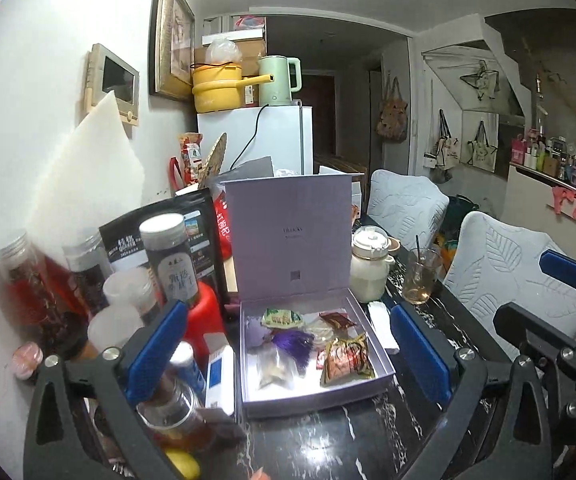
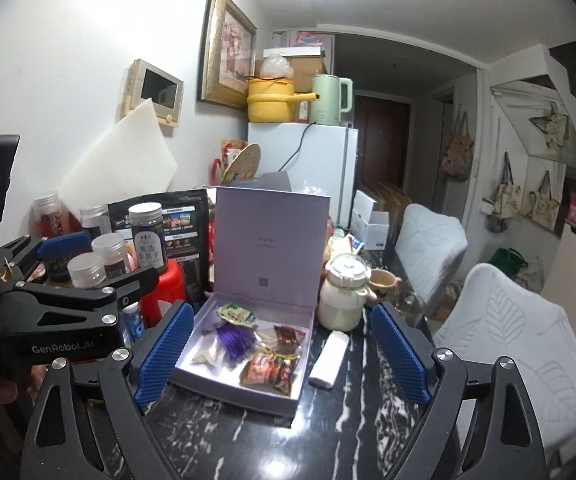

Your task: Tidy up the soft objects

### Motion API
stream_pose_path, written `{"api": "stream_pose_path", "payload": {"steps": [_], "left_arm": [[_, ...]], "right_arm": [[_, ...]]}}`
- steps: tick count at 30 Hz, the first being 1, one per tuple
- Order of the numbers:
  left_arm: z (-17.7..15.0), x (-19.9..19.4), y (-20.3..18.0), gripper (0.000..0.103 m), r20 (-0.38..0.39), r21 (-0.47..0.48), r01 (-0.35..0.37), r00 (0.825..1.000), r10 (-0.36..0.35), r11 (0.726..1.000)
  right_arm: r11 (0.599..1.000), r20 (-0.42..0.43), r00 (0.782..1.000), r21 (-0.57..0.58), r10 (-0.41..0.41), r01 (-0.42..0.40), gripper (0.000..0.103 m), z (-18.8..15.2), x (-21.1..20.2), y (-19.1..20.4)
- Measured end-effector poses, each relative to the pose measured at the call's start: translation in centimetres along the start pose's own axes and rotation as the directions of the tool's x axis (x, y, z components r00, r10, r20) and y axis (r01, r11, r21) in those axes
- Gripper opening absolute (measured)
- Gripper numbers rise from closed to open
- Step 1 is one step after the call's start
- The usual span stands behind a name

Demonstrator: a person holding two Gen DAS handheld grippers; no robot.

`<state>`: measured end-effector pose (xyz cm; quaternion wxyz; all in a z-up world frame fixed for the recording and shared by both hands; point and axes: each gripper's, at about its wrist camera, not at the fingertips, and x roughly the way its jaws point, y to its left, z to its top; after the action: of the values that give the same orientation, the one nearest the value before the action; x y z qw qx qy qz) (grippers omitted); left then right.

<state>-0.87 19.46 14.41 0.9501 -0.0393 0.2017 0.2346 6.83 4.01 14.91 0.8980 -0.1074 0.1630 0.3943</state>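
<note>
Right now both tongs hang apart over the dark table [image 2: 248, 432], each spread wide with nothing between the blue pads. The left tongs [image 1: 288, 344] and the right tongs [image 2: 284, 356] both face the lilac box [image 2: 299, 376], which lies flat with its lid [image 2: 272, 240] propped upright behind it. The soft things sit inside: a purple tassel [image 2: 234, 338], a green packet [image 2: 235, 314], a brown-red packet [image 2: 268, 372], a clear pouch [image 1: 274, 364].

What worries me is the crowding. Just left of the box stands a cluster of jars [image 2: 148, 236] and a red can [image 2: 168, 292]; the left tongs reach past them, and a careless sweep could tip one over. On the other side a white jug [image 2: 345, 296] and a glass [image 1: 419, 276] stand near the box's corner, with a white block [image 2: 329, 356] lying just beside its wall. The upright lid looks easy to knock shut. The packets look slippery and lie close together, so a pinch might drag a neighbour out too.
</note>
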Motion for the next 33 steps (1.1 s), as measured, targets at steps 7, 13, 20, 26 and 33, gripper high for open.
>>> {"api": "stream_pose_path", "payload": {"steps": [7, 13, 20, 26, 33], "left_arm": [[-2.9, -1.9, 0.0, 0.103, 0.018, -0.001, -0.028, 0.999, 0.028, 1.0], [-4.9, -2.1, 0.1, 0.103, -0.009, -0.007, -0.024, 1.0, 0.024, 1.0], [-7.3, -1.4, -0.5, 0.103, -0.062, 0.016, -0.021, 0.998, 0.022, 1.0], [-8.7, -0.7, -1.3, 0.103, -0.092, 0.019, 0.008, 0.996, -0.006, 1.0], [-9.1, -0.6, -2.3, 0.103, -0.105, 0.032, 0.021, 0.994, -0.018, 0.999]], "right_arm": [[0.999, -0.007, 0.999, 0.018, -0.038, 0.038, 0.092, -2.3, -1.5, 0.8], [0.998, -0.041, 0.999, 0.054, -0.029, 0.031, 0.092, -4.3, -1.5, 1.1], [0.996, -0.09, 0.996, 0.085, -0.023, 0.031, 0.092, -6.8, -1.0, 1.1], [0.994, -0.112, 0.993, 0.094, -0.037, 0.048, 0.092, -8.1, -0.7, 0.9], [0.993, -0.13, 0.99, 0.098, -0.047, 0.06, 0.092, -8.8, -0.8, 0.3]]}}
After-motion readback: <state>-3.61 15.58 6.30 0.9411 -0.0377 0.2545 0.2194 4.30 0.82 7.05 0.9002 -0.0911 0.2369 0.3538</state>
